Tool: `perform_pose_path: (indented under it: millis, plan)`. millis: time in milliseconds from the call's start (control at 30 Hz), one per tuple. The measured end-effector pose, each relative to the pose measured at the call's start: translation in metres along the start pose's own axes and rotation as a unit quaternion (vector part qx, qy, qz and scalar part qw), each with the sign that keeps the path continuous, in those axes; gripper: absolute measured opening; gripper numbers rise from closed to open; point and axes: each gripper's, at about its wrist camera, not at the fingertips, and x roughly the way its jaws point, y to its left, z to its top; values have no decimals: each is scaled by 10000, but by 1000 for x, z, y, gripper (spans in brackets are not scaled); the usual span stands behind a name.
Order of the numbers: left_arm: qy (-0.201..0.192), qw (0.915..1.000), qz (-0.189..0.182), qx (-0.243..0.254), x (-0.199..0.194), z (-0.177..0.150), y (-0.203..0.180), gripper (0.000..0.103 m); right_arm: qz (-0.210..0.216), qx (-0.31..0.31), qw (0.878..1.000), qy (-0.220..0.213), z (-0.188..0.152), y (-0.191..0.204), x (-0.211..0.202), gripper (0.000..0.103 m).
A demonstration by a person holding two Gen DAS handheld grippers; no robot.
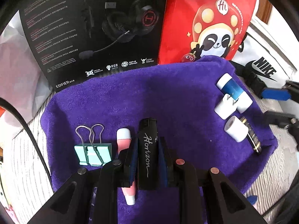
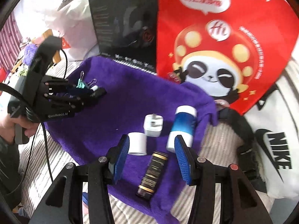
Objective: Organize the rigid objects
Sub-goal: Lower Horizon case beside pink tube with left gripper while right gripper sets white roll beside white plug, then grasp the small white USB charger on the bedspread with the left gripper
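Note:
My left gripper is shut on a black lighter marked "Horizon", low over the purple towel. A pink and white tube lies against its left finger, and a teal binder clip rests further left. My right gripper hangs open above a dark lighter with gold bands, whose pads do not touch it. Around it on the towel lie a white cylinder, a white plug and a blue and white bottle. The left gripper shows at the towel's far left.
A black headset box and a red panda bag stand upright behind the towel. A white Nike bag with a black strap lies to the right. Striped bedding surrounds the towel. A black cable trails from the left gripper.

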Motion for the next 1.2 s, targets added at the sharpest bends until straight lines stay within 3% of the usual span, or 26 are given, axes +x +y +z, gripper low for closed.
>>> perform_pose_path:
  millis: [500, 633, 800, 933, 1067, 1133, 1200]
  plan:
    - [-26, 9987, 496, 102, 15, 2, -14, 22, -149, 285, 9993, -193, -4, -20, -23, 50]
    - [11, 9979, 635, 106, 11, 1, -16, 31, -203, 151, 9994, -224, -5, -16, -29, 50]
    - [264, 9982, 515, -150, 6, -2, -10, 37, -59, 150, 9988, -473, -5, -15, -46, 52]
    - [208, 9981, 580, -79, -19, -14, -19, 37, -56, 138, 9985, -521, -7, -15, -53, 53]
    - [-62, 9992, 403, 5, -63, -35, -33, 38, -101, 113, 9985, -519, -10, -18, -58, 54]
    - [-163, 9993, 304, 119, -86, -49, -44, 47, -220, 154, 9982, -538, -11, -20, -64, 54]
    - [-225, 9995, 151, 138, -103, -66, -55, 49, -294, 253, 9977, -559, -10, -20, -72, 54]
